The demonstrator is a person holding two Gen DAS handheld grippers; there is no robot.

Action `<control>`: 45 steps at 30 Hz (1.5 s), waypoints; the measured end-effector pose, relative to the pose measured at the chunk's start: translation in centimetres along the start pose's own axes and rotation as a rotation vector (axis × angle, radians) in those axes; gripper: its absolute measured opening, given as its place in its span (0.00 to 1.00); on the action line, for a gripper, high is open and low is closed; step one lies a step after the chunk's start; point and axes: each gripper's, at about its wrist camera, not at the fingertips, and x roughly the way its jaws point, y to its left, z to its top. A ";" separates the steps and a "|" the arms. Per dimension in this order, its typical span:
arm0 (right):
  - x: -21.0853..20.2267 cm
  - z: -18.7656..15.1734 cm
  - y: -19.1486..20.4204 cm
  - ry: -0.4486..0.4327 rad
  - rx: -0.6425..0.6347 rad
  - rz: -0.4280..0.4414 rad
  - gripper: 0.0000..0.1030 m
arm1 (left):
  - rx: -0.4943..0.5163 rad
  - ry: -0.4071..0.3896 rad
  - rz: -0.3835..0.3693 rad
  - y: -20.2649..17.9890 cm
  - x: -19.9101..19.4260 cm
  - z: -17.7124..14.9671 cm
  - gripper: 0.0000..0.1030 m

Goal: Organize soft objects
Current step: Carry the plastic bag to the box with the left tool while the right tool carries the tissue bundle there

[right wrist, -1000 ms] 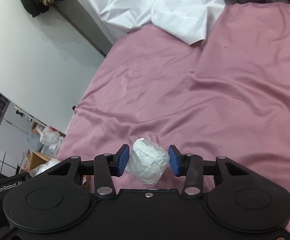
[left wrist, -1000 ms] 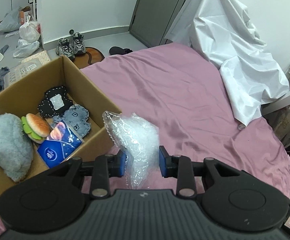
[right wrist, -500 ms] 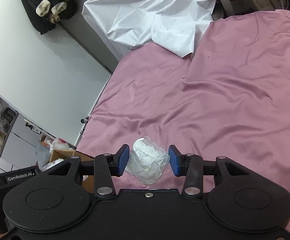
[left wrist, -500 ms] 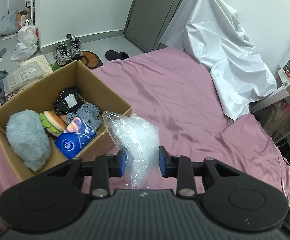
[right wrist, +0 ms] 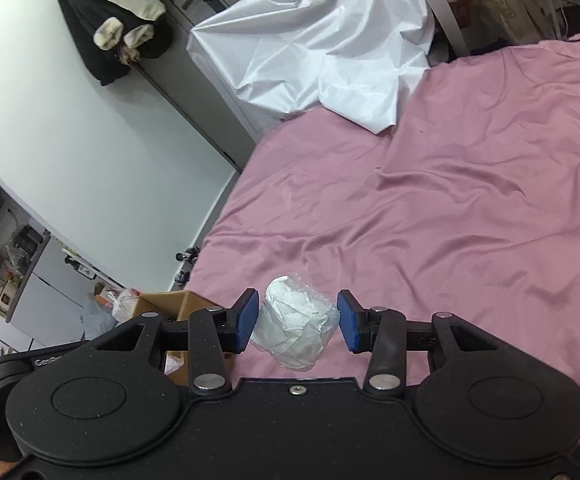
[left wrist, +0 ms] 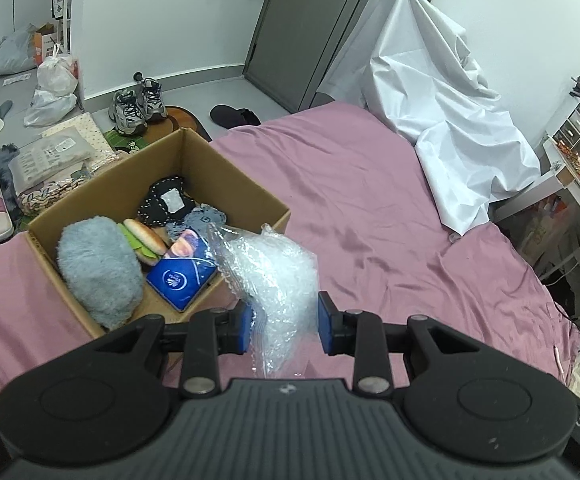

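My left gripper (left wrist: 286, 328) is shut on a clear bubble wrap bag (left wrist: 274, 276) and holds it above the pink bed, just right of an open cardboard box (left wrist: 250, 196). The box holds a grey fluffy plush (left wrist: 98, 268), a burger toy (left wrist: 144, 238), a blue tissue pack (left wrist: 182, 278) and dark fabric pieces (left wrist: 166, 200). My right gripper (right wrist: 295, 322) is shut on a white wrapped paper roll (right wrist: 295, 328) and holds it above the bed (right wrist: 429, 220). The box corner (right wrist: 178, 304) shows at its lower left.
A white sheet (left wrist: 441, 120) is draped at the bed's far right corner. Shoes (left wrist: 138, 106), bags and packages lie on the floor beyond the box. A dark jacket (right wrist: 110, 28) hangs on the wall. A desk with clutter (left wrist: 577, 168) stands right of the bed.
Both grippers have risen and drawn back from the bed, each still holding its item. The box now shows whole and smaller in the left wrist view.
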 end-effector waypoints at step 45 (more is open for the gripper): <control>0.7 -1.9 11.8 0.031 -0.135 0.074 0.41 | -0.091 -0.052 -0.009 10.7 -3.2 4.9 0.30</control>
